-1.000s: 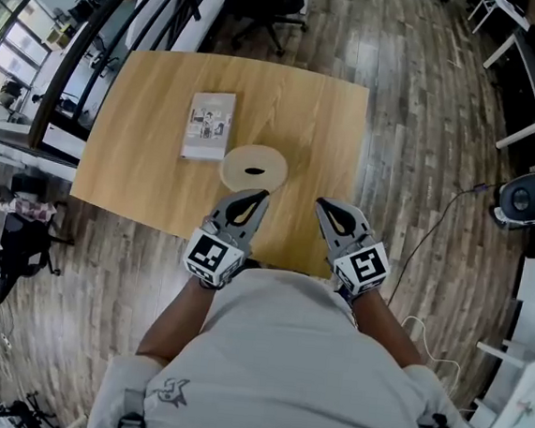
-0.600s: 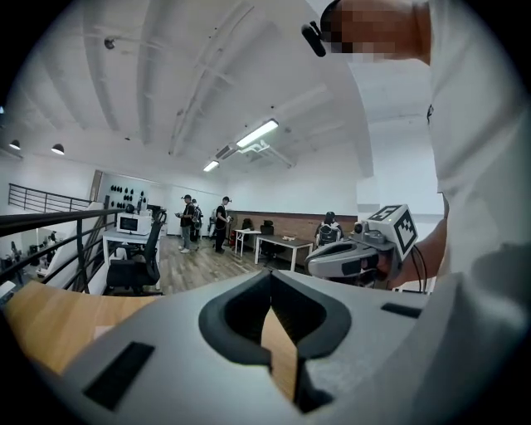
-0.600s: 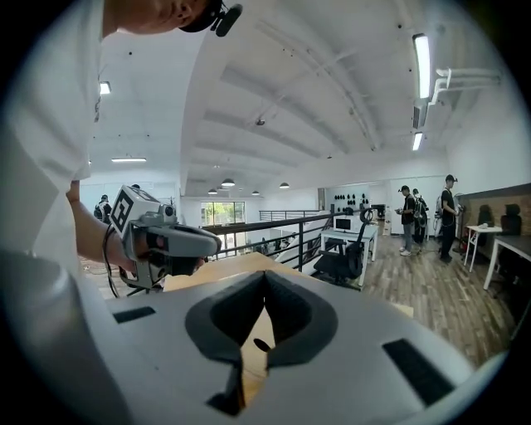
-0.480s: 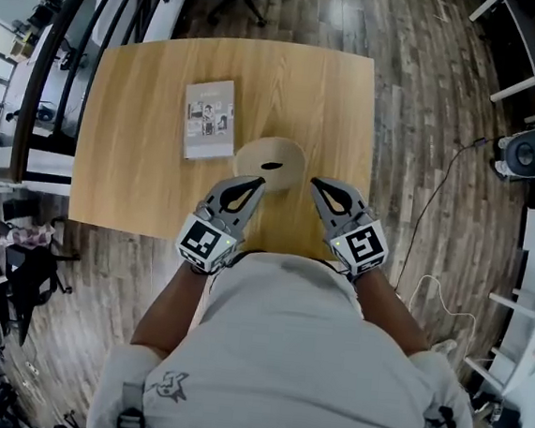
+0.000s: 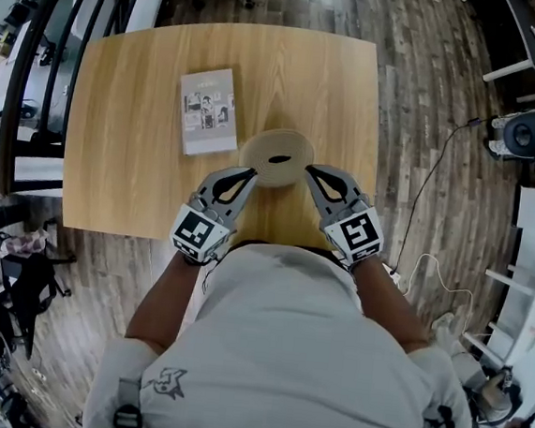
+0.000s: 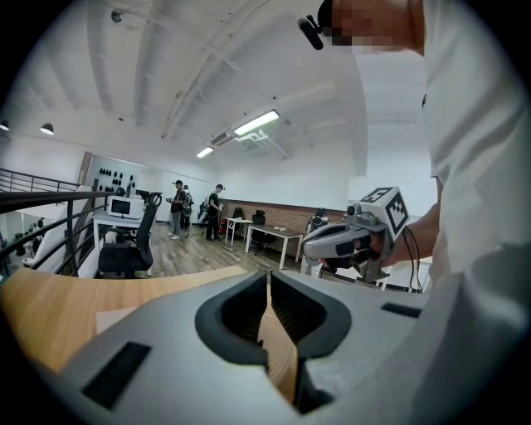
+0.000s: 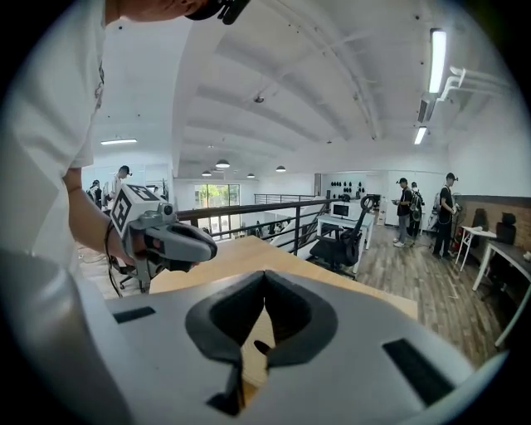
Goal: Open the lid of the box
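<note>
Flanking the target from the near side, the left gripper (image 5: 248,172) and right gripper (image 5: 311,171) both have their jaws pressed together with nothing pinched between them. The round box (image 5: 278,155) sits between the two tips and slightly beyond them, toward the far side of the table (image 5: 123,147). Its lid (image 5: 263,146) is still on. Being round, the box has no long axis to line up with. The left tip is at its near-left edge and the right tip at its near-right edge, about equally close. I cannot tell whether either one touches. A booklet (image 5: 208,110) lies just to the far left of the box, out of the way.
</note>
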A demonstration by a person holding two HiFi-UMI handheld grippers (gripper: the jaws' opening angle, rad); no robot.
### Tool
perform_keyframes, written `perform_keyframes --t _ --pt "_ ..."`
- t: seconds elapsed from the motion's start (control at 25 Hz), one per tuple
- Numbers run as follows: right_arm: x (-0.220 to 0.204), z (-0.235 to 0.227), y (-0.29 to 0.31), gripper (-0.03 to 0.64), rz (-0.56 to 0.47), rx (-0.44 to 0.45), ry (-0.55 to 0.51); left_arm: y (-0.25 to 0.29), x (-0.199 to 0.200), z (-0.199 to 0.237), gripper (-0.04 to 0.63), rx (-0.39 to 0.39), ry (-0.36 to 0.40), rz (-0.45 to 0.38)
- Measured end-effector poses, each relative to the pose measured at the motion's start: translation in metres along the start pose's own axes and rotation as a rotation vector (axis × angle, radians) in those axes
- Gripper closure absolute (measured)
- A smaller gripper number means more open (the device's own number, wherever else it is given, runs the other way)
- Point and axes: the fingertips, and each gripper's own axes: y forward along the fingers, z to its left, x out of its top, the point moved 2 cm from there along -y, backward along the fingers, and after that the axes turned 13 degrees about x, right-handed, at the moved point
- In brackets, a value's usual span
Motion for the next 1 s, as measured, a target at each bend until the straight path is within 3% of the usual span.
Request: perform_keyframes --t 0.12,0.32,0.68,1.0 --pt "-0.016 -0.006 0.018 0.611 0.058 -0.005 -0.014 0.001 -0.020 0.010 0.586 -0.012 0.002 0.030" --pt "-0.040 -0.010 0.039 0.573 0.140 0.001 -0.038 0.005 -0.055 0.024 0.523 -0.037 -0.003 0.106" --pt "-0.104 -0.025 0.079 0.486 0.361 0.033 -0.138 0.011 -0.127 0.050 0.392 -0.074 0.077 0.248" --pt "-0.138 -0.027 0.109 0.463 0.505 0.076 -0.358 0.024 -0.195 0.056 0.327 -0.141 0.149 0.353"
